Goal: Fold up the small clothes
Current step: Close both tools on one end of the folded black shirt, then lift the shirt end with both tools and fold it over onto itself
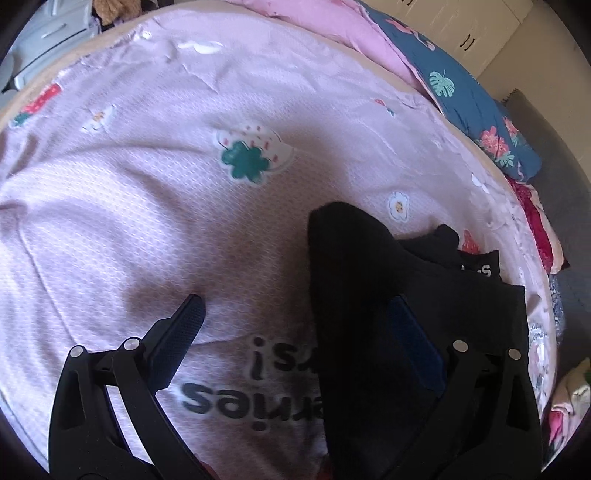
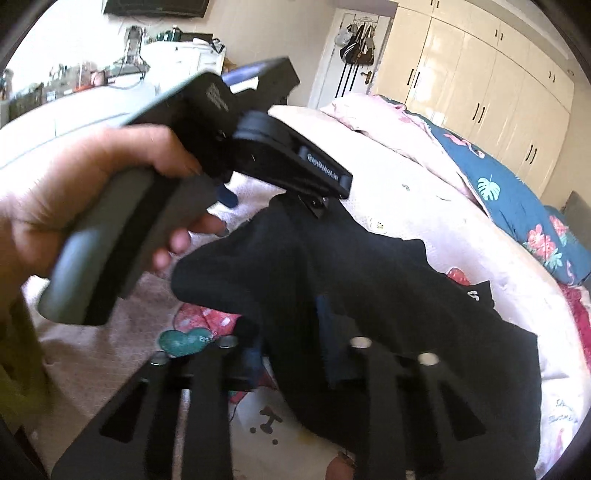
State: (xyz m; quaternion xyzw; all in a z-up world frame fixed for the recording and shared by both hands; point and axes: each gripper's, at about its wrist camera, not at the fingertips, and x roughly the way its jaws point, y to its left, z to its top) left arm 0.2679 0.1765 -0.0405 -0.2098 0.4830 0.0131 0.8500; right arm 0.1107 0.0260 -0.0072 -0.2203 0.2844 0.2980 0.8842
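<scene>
A black garment (image 1: 369, 295) lies bunched on the pink printed bedsheet (image 1: 147, 184) at the right of the left wrist view. My left gripper (image 1: 299, 325) is open; its right finger (image 1: 413, 343) rests against the black cloth and its left finger (image 1: 177, 339) is over bare sheet. In the right wrist view the black garment (image 2: 369, 280) drapes over and between my right gripper (image 2: 288, 332) fingers, which stand apart. The left gripper body (image 2: 229, 122), held by a hand (image 2: 74, 177), hangs above the garment's far edge.
A pink duvet (image 1: 314, 26) and a blue floral pillow (image 1: 476, 96) lie at the far right of the bed. Cream wardrobes (image 2: 480, 81) line the wall. A cluttered white dresser (image 2: 110, 74) stands at the far left. Other clothes (image 1: 535, 221) lie along the bed's right edge.
</scene>
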